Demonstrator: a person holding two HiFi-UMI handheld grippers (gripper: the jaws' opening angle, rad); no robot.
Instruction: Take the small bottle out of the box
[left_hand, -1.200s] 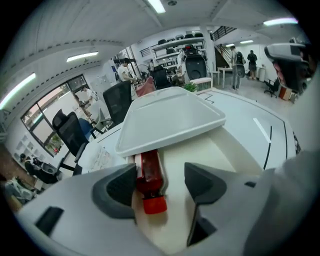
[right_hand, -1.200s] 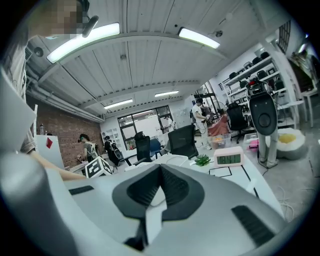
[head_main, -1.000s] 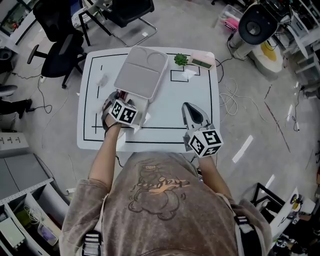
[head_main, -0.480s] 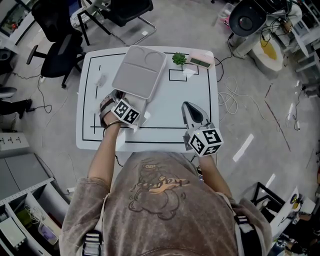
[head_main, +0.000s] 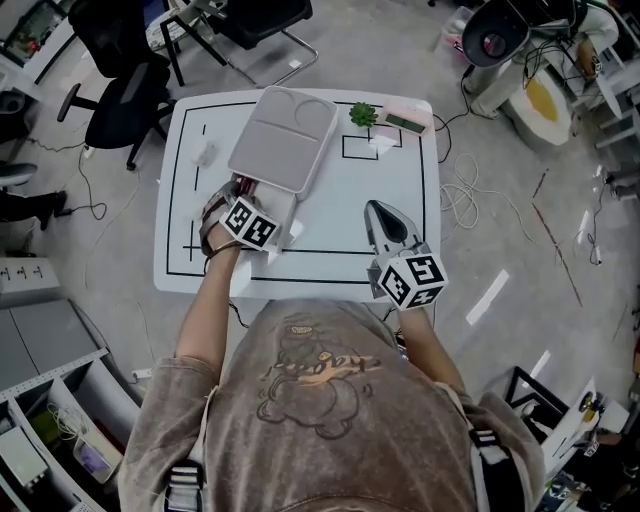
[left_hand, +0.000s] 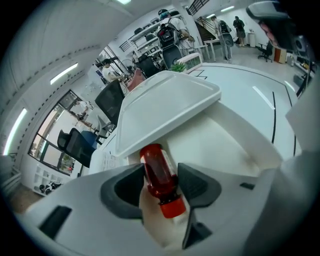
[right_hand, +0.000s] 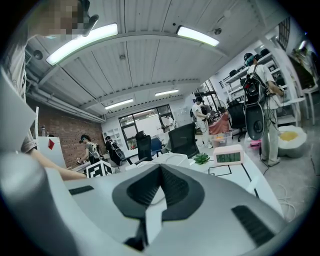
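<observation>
A small red bottle (left_hand: 159, 175) with a red cap lies between the jaws of my left gripper (left_hand: 160, 182). The jaws are closing and the dark pads (left_hand: 197, 185) touch its sides. It sits inside the white box (left_hand: 235, 135), under the raised lid (left_hand: 165, 105). In the head view the left gripper (head_main: 255, 200) reaches into the box's front, below the grey lid (head_main: 283, 140), and the bottle is hidden. My right gripper (head_main: 383, 215) hovers over the white table (head_main: 385, 170) to the right, shut and empty, its jaws (right_hand: 159, 175) meeting.
A pink digital clock (head_main: 405, 120) and a small green plant (head_main: 361, 116) stand at the table's far right edge. A small pale object (head_main: 205, 155) lies at the far left. Black office chairs (head_main: 120, 110) stand beyond the table. Cables run over the floor on the right.
The left gripper has shifted slightly further into the box. The right gripper has stayed where it was.
</observation>
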